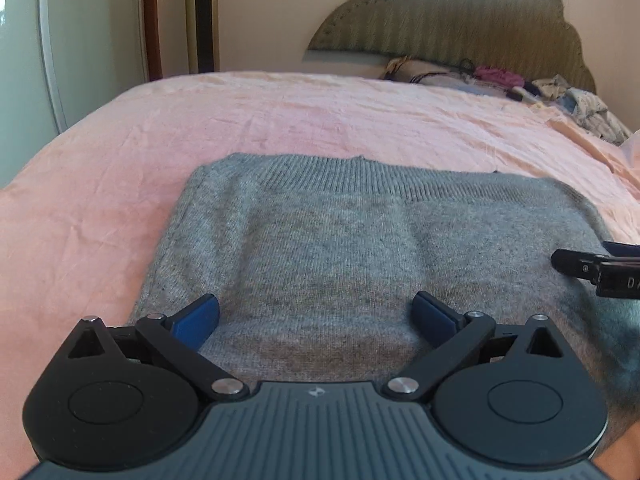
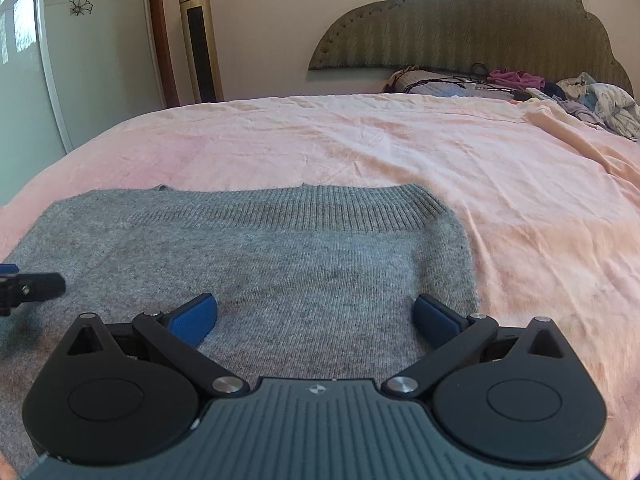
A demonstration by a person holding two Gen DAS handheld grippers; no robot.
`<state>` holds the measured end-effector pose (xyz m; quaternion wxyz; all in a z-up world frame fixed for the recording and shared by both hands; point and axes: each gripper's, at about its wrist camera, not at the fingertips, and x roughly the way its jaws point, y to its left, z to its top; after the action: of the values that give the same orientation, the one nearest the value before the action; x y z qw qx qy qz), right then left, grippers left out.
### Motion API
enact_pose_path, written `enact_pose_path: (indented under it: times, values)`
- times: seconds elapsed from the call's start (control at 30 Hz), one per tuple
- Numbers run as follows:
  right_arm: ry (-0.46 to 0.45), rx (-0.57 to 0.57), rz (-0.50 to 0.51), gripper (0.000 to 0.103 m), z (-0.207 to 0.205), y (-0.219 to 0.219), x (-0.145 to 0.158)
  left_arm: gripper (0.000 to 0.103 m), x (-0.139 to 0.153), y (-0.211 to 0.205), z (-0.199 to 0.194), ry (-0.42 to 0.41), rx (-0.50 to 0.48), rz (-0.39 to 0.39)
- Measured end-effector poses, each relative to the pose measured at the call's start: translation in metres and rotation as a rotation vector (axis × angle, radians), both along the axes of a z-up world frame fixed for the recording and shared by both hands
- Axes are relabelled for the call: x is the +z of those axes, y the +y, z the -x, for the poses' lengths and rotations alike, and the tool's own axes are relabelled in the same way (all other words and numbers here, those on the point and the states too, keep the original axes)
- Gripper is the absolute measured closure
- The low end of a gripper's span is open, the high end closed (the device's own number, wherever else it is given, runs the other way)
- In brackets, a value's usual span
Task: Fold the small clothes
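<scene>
The left gripper point(image 1: 316, 316) hangs low over the near part of a grey knit sweater point(image 1: 340, 248), its blue-padded fingers point(image 1: 198, 322) spread wide with nothing between them. Just to its right, the right gripper point(image 2: 316, 316) sits the same way, released and empty, over the sweater's right half; each tool's black tip shows at the edge of the other's view, so the two are side by side and close.

The sweater lies flat on a pink bedsheet point(image 1: 280, 120), near the front edge of the bed. It looks already folded into a compact rectangle, with a ribbed band point(image 2: 320, 212) running along its far edge and both side edges neat. Whether the sleeves are tucked beneath cannot be told.

Further right and well apart, a heap of unsorted clothes point(image 2: 600, 104) rests against the padded headboard point(image 2: 472, 24).

Judging by the knit, the garment should be soft, light and limp, with a fuzzy surface that will not slip from the pads but will sag and stretch if lifted by one point. The sensible hold is a pinch on both near corners at once, catching all layers through the fold, then carrying them together toward the ribbed band. A shallow pinch would likely take only the top layer and pull the fold apart.
</scene>
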<state>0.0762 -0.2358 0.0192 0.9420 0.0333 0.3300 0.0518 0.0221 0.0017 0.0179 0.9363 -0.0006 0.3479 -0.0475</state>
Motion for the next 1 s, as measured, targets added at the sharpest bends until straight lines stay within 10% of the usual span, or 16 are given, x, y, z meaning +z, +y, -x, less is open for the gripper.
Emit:
enact_pose_path:
  times: [0.43,0.7,0.9,0.93,1.0]
  values:
    - [0.01,0.041,0.057,0.0,0.047,0.012,0.002,0.0,0.009,0.01,0.044,0.038,0.033,0.029]
    - [-0.043,0.053,-0.027,0.0,0.073,-0.005,0.002,0.0,0.012,0.098,0.116,0.082,0.344,0.585]
    - [-0.02,0.06,0.003,0.0,0.067,0.001,0.0,0.0,0.007,0.109,0.102,0.081,0.416,0.743]
    - [-0.02,0.061,0.003,0.0,0.067,0.002,0.001,0.002,0.006,0.107,0.099,0.072,0.429,0.739]
    - [-0.025,0.061,-0.022,0.0,0.067,-0.002,0.002,0.042,0.007,0.101,0.086,0.073,0.441,0.712]
